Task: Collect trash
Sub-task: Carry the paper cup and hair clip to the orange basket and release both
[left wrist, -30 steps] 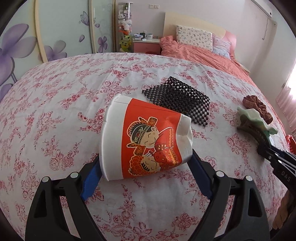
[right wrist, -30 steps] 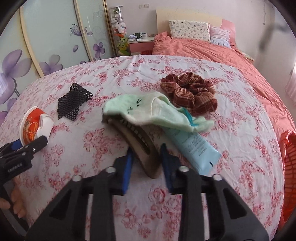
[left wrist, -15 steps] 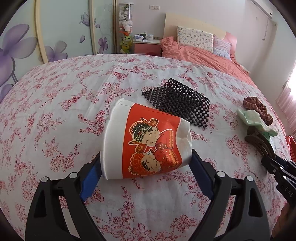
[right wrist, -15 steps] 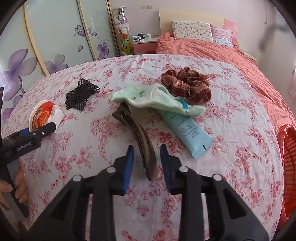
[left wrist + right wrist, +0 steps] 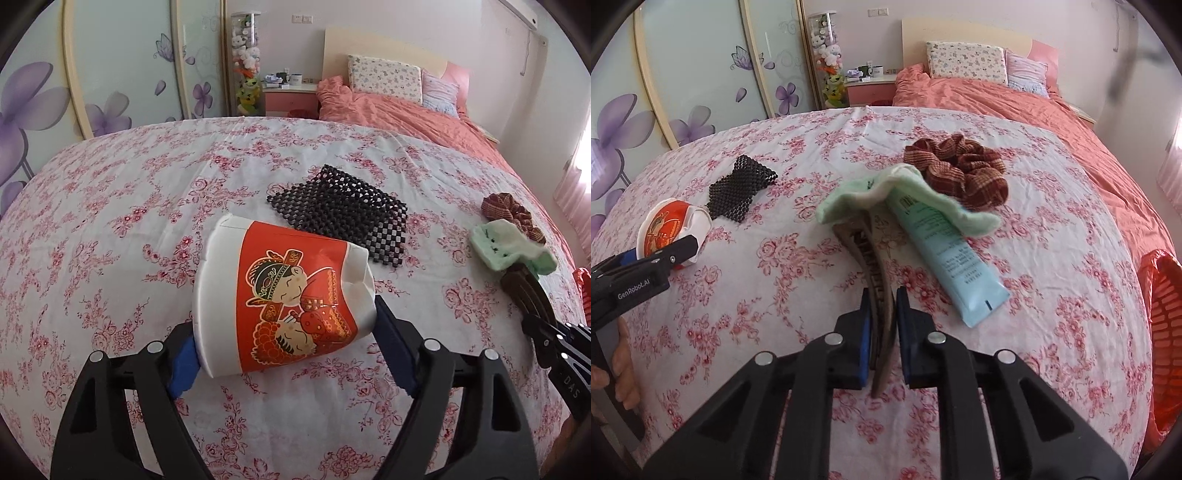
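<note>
Bedroom, daylit. Foreground filled by a bed under a white sheet printed with red roses, slightly wrinkled. Behind it, a second bed with a coral quilt, two pillows against a pale headboard, a pink nightstand carrying mugs, a clear column of plush toys, and sliding wardrobe doors painted with purple flowers. Orange mesh basket at the right edge.

On the sheet: crumpled red-and-white paper cup lying on its side between the fingers of the left gripper, which have just been closing, blue pads at both its ends. Just beyond it, a black mesh mat. Right gripper clamped on the near end of a brown hair claw, whose far end is tucked under a mint sock. Beside it a light-blue tube; behind, a plaid scrunchie.
</note>
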`<state>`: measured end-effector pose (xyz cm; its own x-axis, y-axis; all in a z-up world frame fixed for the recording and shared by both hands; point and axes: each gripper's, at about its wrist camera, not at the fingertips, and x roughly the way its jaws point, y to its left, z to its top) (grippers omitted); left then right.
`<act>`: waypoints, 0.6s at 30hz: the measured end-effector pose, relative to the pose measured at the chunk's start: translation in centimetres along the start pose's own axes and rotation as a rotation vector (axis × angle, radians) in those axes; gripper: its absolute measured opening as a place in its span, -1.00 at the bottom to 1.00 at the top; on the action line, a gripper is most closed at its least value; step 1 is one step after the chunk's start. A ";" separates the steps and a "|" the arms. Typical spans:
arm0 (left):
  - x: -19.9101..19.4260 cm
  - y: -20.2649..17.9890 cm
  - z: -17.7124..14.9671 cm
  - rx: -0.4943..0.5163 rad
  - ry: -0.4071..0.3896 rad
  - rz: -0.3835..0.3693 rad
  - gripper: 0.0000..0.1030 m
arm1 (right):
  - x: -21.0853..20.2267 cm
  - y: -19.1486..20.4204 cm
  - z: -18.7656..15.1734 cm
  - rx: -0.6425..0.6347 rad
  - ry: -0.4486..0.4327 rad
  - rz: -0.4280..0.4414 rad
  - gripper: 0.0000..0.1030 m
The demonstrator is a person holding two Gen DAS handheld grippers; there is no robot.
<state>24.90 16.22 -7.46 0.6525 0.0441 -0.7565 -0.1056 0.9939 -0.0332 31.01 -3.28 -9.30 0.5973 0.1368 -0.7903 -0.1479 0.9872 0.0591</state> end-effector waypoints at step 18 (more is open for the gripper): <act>-2.2 -1.1 0.0 0.021 -0.057 -0.002 0.57 | -3.6 -1.3 -0.2 0.046 -0.058 0.021 -0.76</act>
<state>23.61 15.07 -5.78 0.6946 0.0475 -0.7178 -0.0893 0.9958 -0.0206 28.88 -5.04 -6.69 0.6390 0.1604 -0.7523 -0.1247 0.9867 0.1044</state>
